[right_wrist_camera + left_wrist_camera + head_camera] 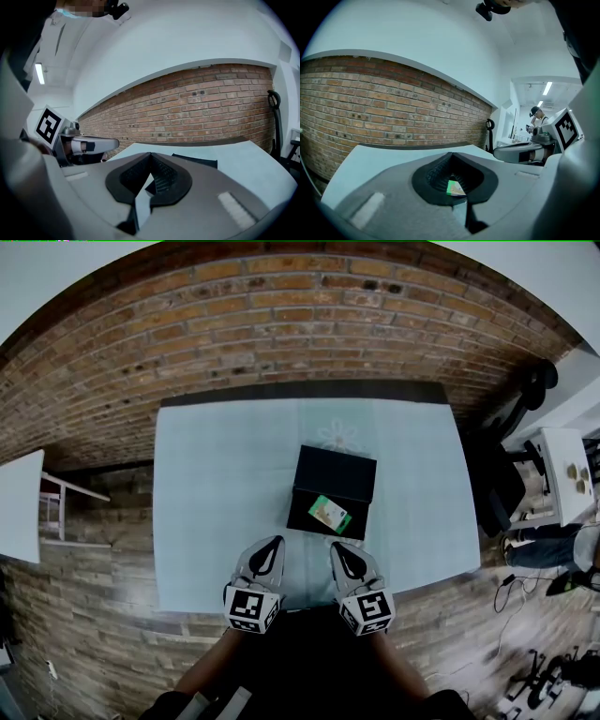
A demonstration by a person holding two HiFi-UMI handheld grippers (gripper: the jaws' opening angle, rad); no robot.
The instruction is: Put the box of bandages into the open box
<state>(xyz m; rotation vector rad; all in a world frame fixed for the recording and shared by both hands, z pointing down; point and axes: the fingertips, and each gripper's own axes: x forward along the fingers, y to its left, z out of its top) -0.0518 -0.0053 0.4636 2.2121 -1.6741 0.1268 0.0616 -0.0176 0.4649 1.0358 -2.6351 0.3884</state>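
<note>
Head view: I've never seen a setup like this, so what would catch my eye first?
A black open box sits mid-way across a pale table, with a small green and white box of bandages lying in its nearer half. At the table's near edge, the left gripper and right gripper point towards it, jaws together and empty. A brick wall curves behind.

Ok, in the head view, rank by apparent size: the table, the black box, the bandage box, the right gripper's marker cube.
1. table
2. black box
3. marker cube on the right gripper and bandage box: alike; the cube is nearer the camera, so unranked.
</note>
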